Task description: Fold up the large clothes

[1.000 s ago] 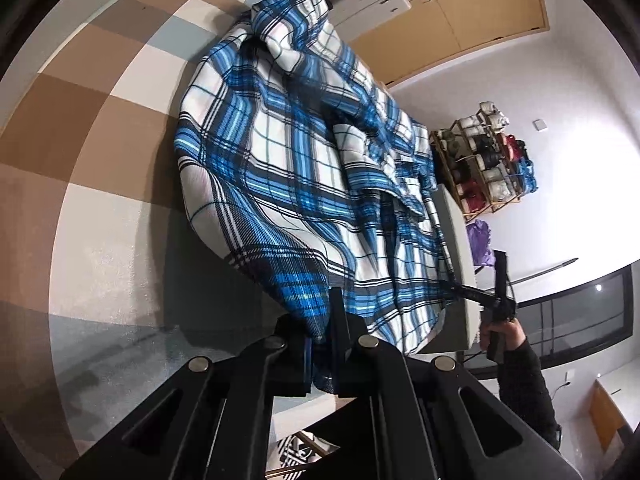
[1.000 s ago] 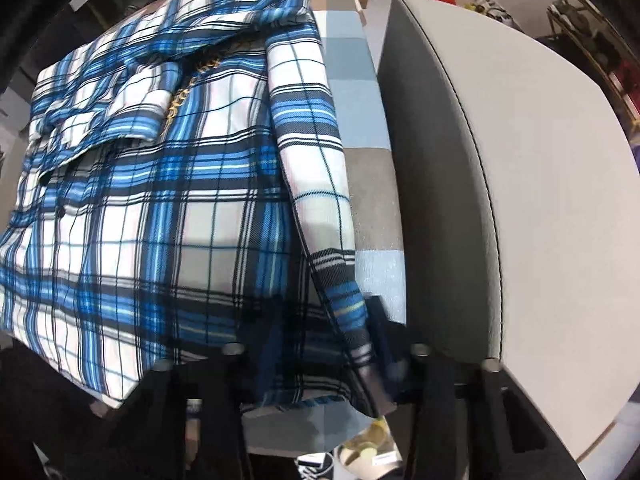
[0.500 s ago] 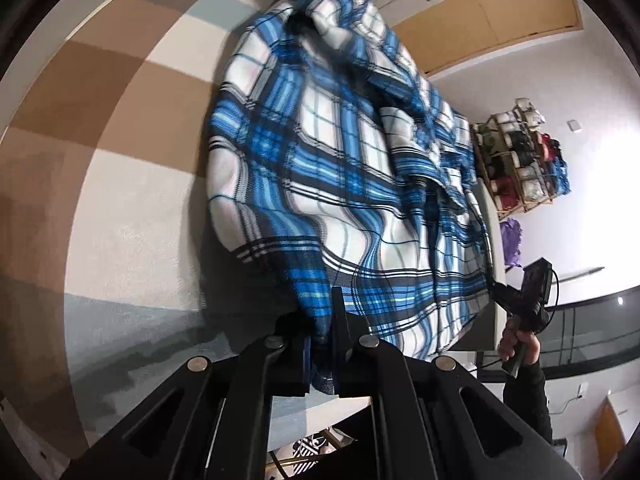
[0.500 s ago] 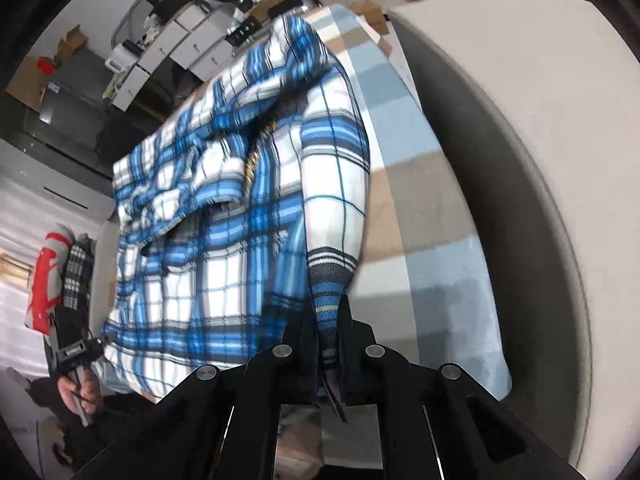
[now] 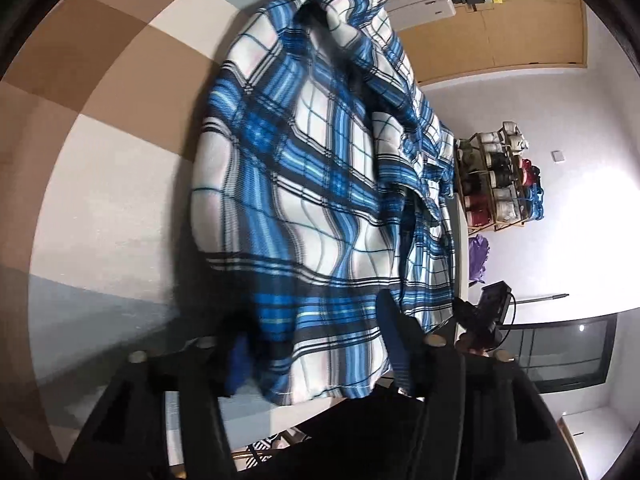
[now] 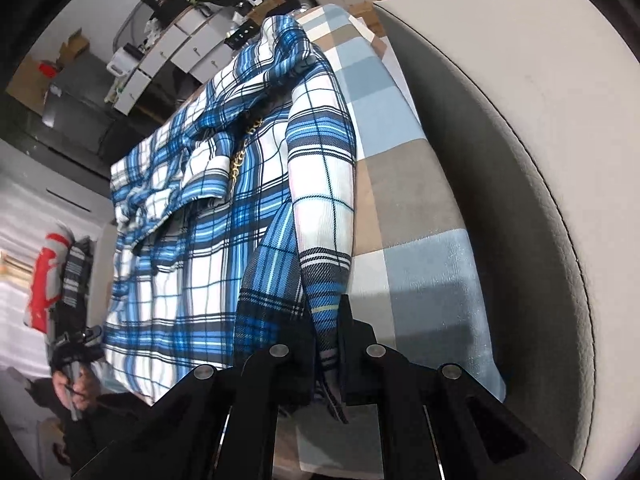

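A blue, white and black plaid shirt (image 5: pixel 320 184) lies on a checked blanket (image 5: pixel 100 184). In the left wrist view my left gripper (image 5: pixel 316 344) stands open, its blue-padded fingers (image 5: pixel 392 340) wide apart on either side of the shirt's hem, which drapes loose between them. In the right wrist view the same shirt (image 6: pixel 192 248) shows, and my right gripper (image 6: pixel 324 344) is shut on its near hem corner, holding that edge up off the blanket (image 6: pixel 420 272). The right gripper also shows far off in the left wrist view (image 5: pixel 484 320).
A grey cushion or sofa arm (image 6: pixel 520 160) rises along the blanket's right side. White drawers (image 6: pixel 176 52) with clutter stand beyond the shirt. A shelf of shoes (image 5: pixel 500 180) and a wooden door (image 5: pixel 520 32) are at the room's far side.
My left gripper was shut on the shirt's hem and has opened, letting the cloth drop between its fingers. My right gripper keeps its hold and has lifted its edge slightly.
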Available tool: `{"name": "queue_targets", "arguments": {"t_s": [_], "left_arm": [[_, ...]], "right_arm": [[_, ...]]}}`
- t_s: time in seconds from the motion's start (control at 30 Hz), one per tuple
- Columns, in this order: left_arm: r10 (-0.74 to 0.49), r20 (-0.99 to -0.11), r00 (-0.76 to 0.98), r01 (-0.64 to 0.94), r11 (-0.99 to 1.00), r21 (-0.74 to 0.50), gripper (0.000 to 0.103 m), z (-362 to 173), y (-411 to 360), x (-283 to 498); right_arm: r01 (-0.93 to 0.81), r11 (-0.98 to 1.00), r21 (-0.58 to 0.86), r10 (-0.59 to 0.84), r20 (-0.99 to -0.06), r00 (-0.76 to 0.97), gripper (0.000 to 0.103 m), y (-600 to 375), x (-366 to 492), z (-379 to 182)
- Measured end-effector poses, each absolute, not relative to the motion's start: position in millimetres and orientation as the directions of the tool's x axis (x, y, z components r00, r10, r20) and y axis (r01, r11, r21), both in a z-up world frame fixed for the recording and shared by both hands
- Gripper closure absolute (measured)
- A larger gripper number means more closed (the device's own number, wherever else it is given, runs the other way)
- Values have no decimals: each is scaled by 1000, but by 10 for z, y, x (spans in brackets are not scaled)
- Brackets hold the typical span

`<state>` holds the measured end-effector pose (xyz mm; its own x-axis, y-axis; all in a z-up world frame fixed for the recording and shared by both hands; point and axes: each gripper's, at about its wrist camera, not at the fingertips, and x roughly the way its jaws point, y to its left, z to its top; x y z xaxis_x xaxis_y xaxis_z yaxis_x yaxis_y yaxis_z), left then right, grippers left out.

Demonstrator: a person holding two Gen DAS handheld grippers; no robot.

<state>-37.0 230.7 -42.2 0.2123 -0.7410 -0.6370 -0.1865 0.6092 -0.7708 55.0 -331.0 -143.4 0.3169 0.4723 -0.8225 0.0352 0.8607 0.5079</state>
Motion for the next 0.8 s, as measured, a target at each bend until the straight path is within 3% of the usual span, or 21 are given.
{"name": "queue_targets", "arguments": {"t_s": [0.13, 0.2, 0.27, 0.3, 0.5, 0.8], "left_arm": [[-709, -667, 228, -148, 652, -744, 46, -365, 2209, -352], [-692, -688, 219, -111, 683, -722, 50, -339, 2144, -341], [-691, -701, 174, -100, 696, -711, 98, -403, 2048, -311], [-690, -707, 151, -106, 700, -706, 100, -455, 2017, -292], [-665, -726, 178, -77, 726, -684, 102, -395, 2042, -270], [-760, -605, 236, -144, 589, -795, 103, -320, 2319, -523]], "right_arm": [[50, 789, 613, 567, -757, 326, 95, -3413, 553, -1532], [35, 777, 629, 583, -738, 340, 96, -3410, 541, -1551], [17, 778, 628, 583, -731, 356, 96, -3381, 526, -1543], [13, 774, 632, 587, -727, 357, 96, -3350, 522, -1543], [23, 729, 684, 622, -677, 394, 100, -3320, 479, -1496], [-31, 693, 720, 636, -590, 497, 101, -3427, 119, -1205]]}}
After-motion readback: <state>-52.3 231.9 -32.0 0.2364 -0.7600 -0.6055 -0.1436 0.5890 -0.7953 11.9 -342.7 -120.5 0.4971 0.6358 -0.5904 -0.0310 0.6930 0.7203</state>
